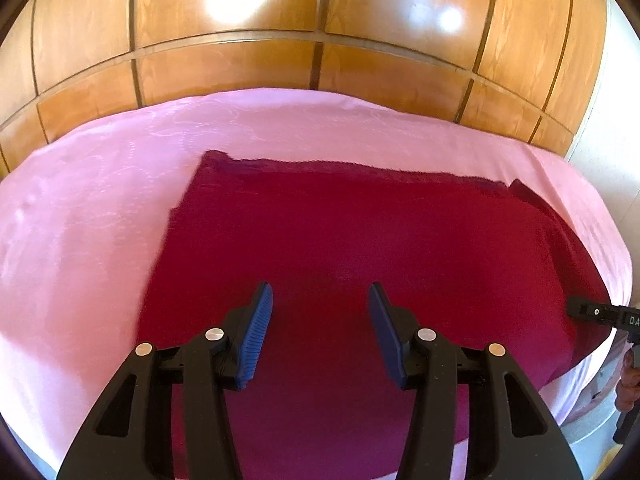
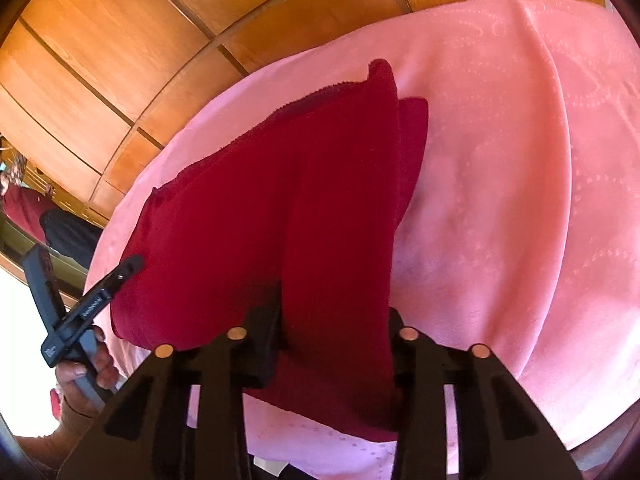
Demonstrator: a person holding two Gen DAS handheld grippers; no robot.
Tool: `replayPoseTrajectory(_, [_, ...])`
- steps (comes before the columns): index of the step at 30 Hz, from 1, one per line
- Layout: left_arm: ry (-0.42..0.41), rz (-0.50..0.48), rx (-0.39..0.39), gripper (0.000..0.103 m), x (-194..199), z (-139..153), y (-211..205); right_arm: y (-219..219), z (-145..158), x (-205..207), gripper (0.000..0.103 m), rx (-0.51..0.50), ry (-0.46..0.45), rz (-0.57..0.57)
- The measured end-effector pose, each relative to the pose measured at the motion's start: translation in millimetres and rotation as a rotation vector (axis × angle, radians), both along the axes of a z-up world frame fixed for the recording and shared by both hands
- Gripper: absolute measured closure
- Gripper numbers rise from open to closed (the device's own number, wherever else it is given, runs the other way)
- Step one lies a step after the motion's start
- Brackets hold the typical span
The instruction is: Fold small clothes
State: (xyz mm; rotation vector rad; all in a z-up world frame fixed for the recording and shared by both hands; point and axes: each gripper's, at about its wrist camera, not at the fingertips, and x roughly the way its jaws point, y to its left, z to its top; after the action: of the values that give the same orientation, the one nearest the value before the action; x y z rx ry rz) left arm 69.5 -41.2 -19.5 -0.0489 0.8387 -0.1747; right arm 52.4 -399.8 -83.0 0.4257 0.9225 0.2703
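A dark red cloth (image 1: 340,240) lies spread on a pink-covered table (image 1: 100,208). My left gripper (image 1: 320,328) hovers open over its near part, blue pads (image 1: 256,336) wide apart, holding nothing. In the right wrist view the red cloth (image 2: 260,208) runs up into my right gripper (image 2: 332,356), with a raised fold draped between the fingers. The fingertips are hidden by cloth, and the jaws look set apart. The left gripper (image 2: 116,276) shows at the cloth's left edge. The right gripper (image 1: 592,312) shows at the cloth's right edge in the left wrist view.
A wooden panelled wall (image 1: 280,40) stands behind the table. The pink cover (image 2: 520,200) extends well to the right of the cloth. A person's hand (image 2: 84,376) holds the left gripper's handle beyond the table's edge.
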Motion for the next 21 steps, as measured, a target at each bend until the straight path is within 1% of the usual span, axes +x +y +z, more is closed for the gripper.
replayPoseTrajectory(1, [0.006, 0.002, -0.014, 0.065, -0.4, 1.0, 7.5, -0.1, 4.5, -1.4, 0.073, 0.001, -0.01, 0.005])
replayPoseTrajectory(2, [0.019, 0.001, -0.029, 0.072, 0.3, 1.5, 14.5, 2.5, 12.9, -2.2, 0.074, 0.009, -0.029, 0.014])
replayPoseTrajectory(4, [0.051, -0.008, -0.094, 0.073, 0.6, 2.3, 31.8, 8.2, 24.9, -2.6, 0.074, 0.013, -0.057, 0.029])
replayPoseTrajectory(5, [0.064, -0.019, -0.143, 0.079, 0.4, 3.2, 41.8, 13.0, 31.3, -1.9, 0.075, 0.015, -0.071, 0.038])
replayPoseTrajectory(9, [0.09, -0.028, -0.202, 0.08, -2.0, 1.8, 60.1, 43.7, 57.4, 5.8, 0.076, 0.027, -0.136, 0.101])
replayPoseTrajectory(10, [0.094, -0.025, -0.206, 0.08, -2.3, 0.6, 64.1, 53.4, 63.3, 8.6, 0.077, 0.034, -0.153, 0.119])
replayPoseTrajectory(13, [0.108, -0.001, -0.299, 0.08, -3.1, 0.8, 85.2, 85.3, 81.3, 16.3, 0.077, 0.068, -0.209, 0.194])
replayPoseTrajectory(15, [0.111, 0.023, -0.343, 0.08, -3.1, 3.3, 98.2, 114.5, 91.5, 21.5, 0.077, 0.096, -0.244, 0.268])
replayPoseTrajectory(18, [0.101, 0.063, -0.394, 0.08, -5.0, 11.0, 121.6, 164.5, 92.2, 31.1, 0.078, 0.113, -0.259, 0.381])
replayPoseTrajectory(21, [0.091, 0.088, -0.45, 0.08, -8.6, 17.6, 139.6, 214.6, 74.6, 42.9, 0.078, 0.112, -0.223, 0.477])
